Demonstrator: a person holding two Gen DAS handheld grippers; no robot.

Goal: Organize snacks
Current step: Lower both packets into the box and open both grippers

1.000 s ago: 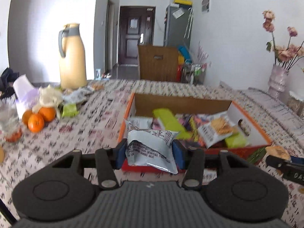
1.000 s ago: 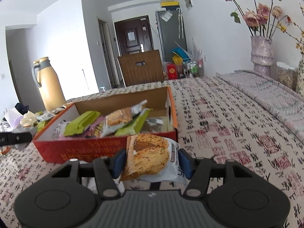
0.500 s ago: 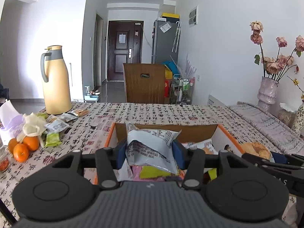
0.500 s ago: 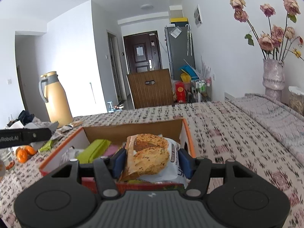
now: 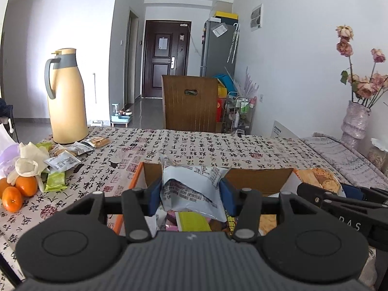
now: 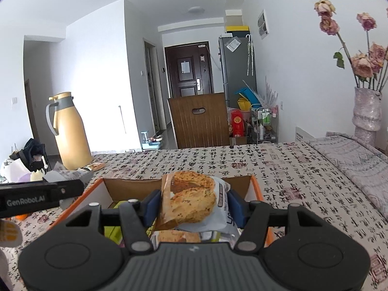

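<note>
Snacks are what I carry in both hands just now: my left gripper (image 5: 191, 195) is clamped on a grey-white packet (image 5: 194, 189), my right gripper (image 6: 194, 202) on a cookie packet (image 6: 191, 198) with a picture of a golden biscuit. Both hang above the open orange-edged cardboard box (image 5: 257, 178) on the bench (image 5: 194, 143), and I judge the release into it comes next.

What could go wrong, as I see it: the two grippers are close side by side over one box, so a careless move could knock one against the other. Each packet is pinched across its puffed middle, and a soft bag may slip or cling to a pad when I let go. The box already holds several packets; a drop near the wall could leave a packet propped on the rim or sliding out onto the cloth.

By count: two grippers, two held packets, one box. Beside the yellow jug (image 5: 66, 97) lies a loose pile of snacks (image 5: 65, 160), at least five that I can tell apart; overlap hides the rest. Three oranges (image 5: 20, 189) show at the left edge. Inside the box I see a green packet (image 5: 192, 220) and bits of others, too hidden to count.
</note>
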